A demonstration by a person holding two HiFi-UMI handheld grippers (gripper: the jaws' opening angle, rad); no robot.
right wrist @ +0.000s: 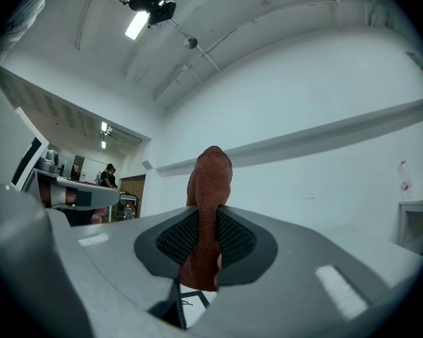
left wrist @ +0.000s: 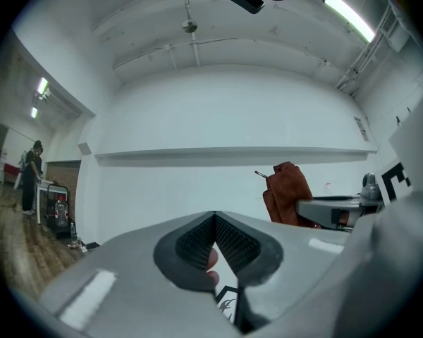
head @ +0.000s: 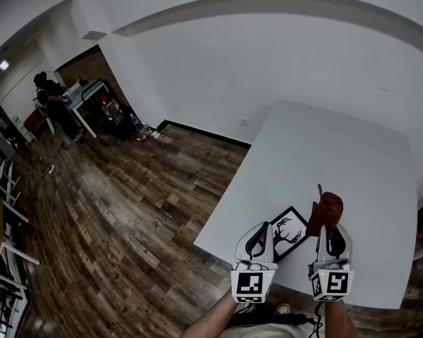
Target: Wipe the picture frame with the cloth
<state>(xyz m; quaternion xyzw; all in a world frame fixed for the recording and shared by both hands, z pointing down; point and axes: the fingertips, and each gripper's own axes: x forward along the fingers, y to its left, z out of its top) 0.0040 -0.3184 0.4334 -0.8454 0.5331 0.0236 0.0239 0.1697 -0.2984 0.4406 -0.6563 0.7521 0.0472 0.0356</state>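
Observation:
The picture frame [head: 289, 232], black-edged with a black drawing on white, lies on the white table [head: 338, 153] near its front edge, between my two grippers. My left gripper [head: 257, 241] sits just left of it, its jaws meeting at the tips with nothing held. A corner of the frame [left wrist: 229, 303] shows below the left gripper [left wrist: 215, 241]. My right gripper [head: 333, 239] is shut on a reddish-brown cloth [head: 326, 212], which sticks up beyond its tips just right of the frame. In the right gripper view the cloth [right wrist: 206, 189] fills the gap of the right gripper [right wrist: 208, 239].
The table's left edge [head: 229, 189] drops to a dark wooden floor [head: 113, 210]. A white wall [head: 218, 69] stands behind the table. Far left, a person [head: 53, 104] stands at a desk with clutter on the floor nearby.

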